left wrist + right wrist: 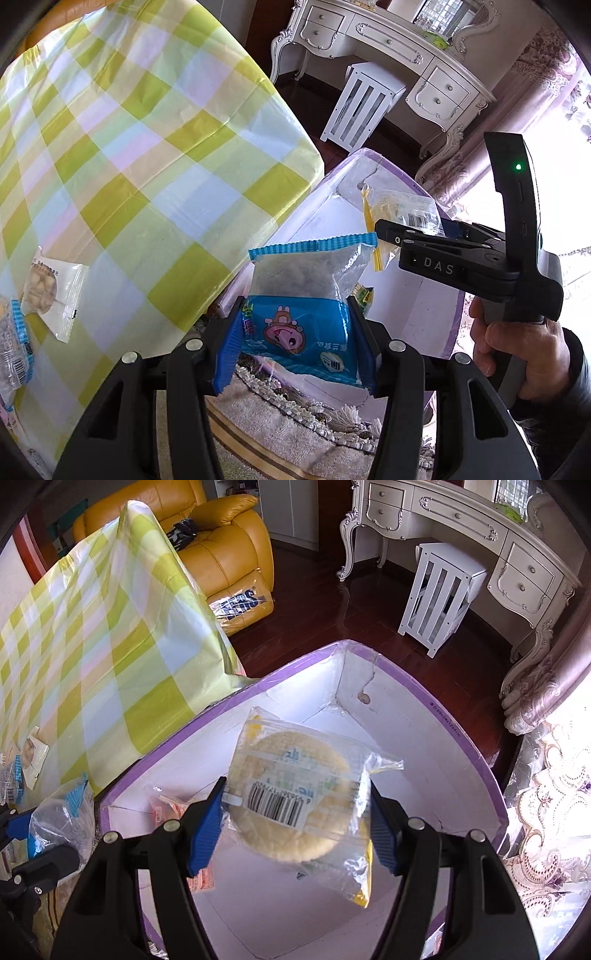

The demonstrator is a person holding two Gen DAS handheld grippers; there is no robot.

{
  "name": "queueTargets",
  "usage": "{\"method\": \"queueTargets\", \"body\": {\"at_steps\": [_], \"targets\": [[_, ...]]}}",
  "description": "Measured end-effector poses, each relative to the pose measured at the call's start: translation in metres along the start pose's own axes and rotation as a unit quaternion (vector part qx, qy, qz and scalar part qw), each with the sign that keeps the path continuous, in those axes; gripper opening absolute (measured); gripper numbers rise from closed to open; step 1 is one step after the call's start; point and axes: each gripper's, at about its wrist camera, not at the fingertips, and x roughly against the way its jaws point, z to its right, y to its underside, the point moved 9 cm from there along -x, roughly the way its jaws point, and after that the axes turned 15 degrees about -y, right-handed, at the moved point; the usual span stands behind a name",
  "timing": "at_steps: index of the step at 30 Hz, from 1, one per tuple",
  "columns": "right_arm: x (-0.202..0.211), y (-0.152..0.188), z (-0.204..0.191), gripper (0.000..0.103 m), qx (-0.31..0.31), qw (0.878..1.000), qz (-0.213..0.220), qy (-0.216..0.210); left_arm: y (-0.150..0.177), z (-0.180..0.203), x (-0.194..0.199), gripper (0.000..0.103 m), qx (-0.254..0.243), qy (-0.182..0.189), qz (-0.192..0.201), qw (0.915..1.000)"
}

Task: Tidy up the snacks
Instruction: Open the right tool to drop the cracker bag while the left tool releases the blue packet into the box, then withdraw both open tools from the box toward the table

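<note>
My left gripper point(293, 338) is shut on a blue snack packet point(295, 328) with a cartoon print, held over the near edge of a white cardboard box with a purple rim point(373, 153). In the right wrist view my right gripper point(297, 823) is shut on a clear packet with a round pale yellow cake point(295, 790), hanging above the inside of the same box point(436, 690). An orange-printed packet point(173, 805) lies on the box floor. In the left wrist view the right gripper point(406, 236) shows at right with its yellow packet point(402, 210).
A table with a green and yellow check cloth point(129, 147) stands left of the box; a white snack packet point(51, 291) and a clear blue-edged packet point(14, 343) lie on it. Beyond are a white stool point(439, 594), a white dresser point(461, 524) and a yellow armchair point(221, 550).
</note>
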Motion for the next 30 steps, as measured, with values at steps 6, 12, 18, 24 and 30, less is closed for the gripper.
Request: {"method": "queueTargets", "body": {"at_steps": [6,12,18,24,30], "targets": [[-0.015,0.009,0.025,0.069,-0.008,1.0,-0.018,0.003,-0.003,0.022,-0.023,0.051,-0.024,0.016,-0.038,0.9989],[-0.03,0.014,0.033,0.069,-0.002,1.0,-0.03,0.002,-0.008,0.036,-0.046,0.052,-0.04,0.001,-0.067,0.997],[-0.04,0.018,0.034,0.07,-0.004,0.999,-0.04,-0.001,-0.011,0.042,-0.06,0.052,-0.043,-0.013,-0.083,0.9956],[-0.043,0.018,0.038,0.071,-0.012,0.999,-0.044,0.0,-0.01,0.039,-0.066,0.054,-0.028,-0.017,-0.091,0.9953],[-0.036,0.012,0.036,0.078,-0.012,0.999,-0.033,0.002,-0.012,0.036,-0.059,0.056,-0.028,-0.017,-0.078,0.9965]]}}
